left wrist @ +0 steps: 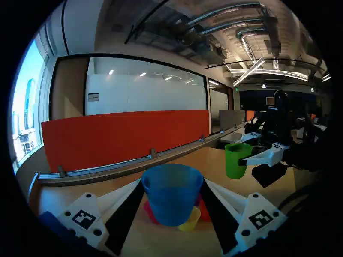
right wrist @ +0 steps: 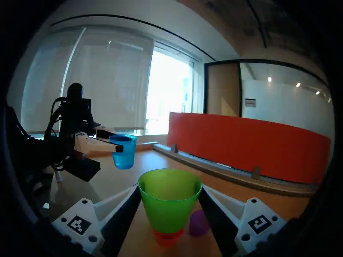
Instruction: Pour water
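Observation:
A blue plastic cup (left wrist: 172, 198) stands upright between the fingers of my left gripper (left wrist: 172, 201), which is shut on it above the wooden desk (left wrist: 206, 158). My right gripper (right wrist: 170, 205) is shut on a green cup (right wrist: 169, 199), also upright and lifted. In the left gripper view the green cup (left wrist: 236, 159) hangs to the right in the right gripper (left wrist: 246, 162). In the right gripper view the blue cup (right wrist: 123, 151) hangs at the left in the left gripper (right wrist: 118, 147). The two cups are apart. Whether either holds water I cannot tell.
Small cups lie on the desk below: red (left wrist: 150, 213) and yellow (left wrist: 191, 220) under the blue cup, an orange-red one (right wrist: 168, 237) and a purple one (right wrist: 198, 222) under the green cup. An orange partition (left wrist: 124, 135) runs along the desk's far edge.

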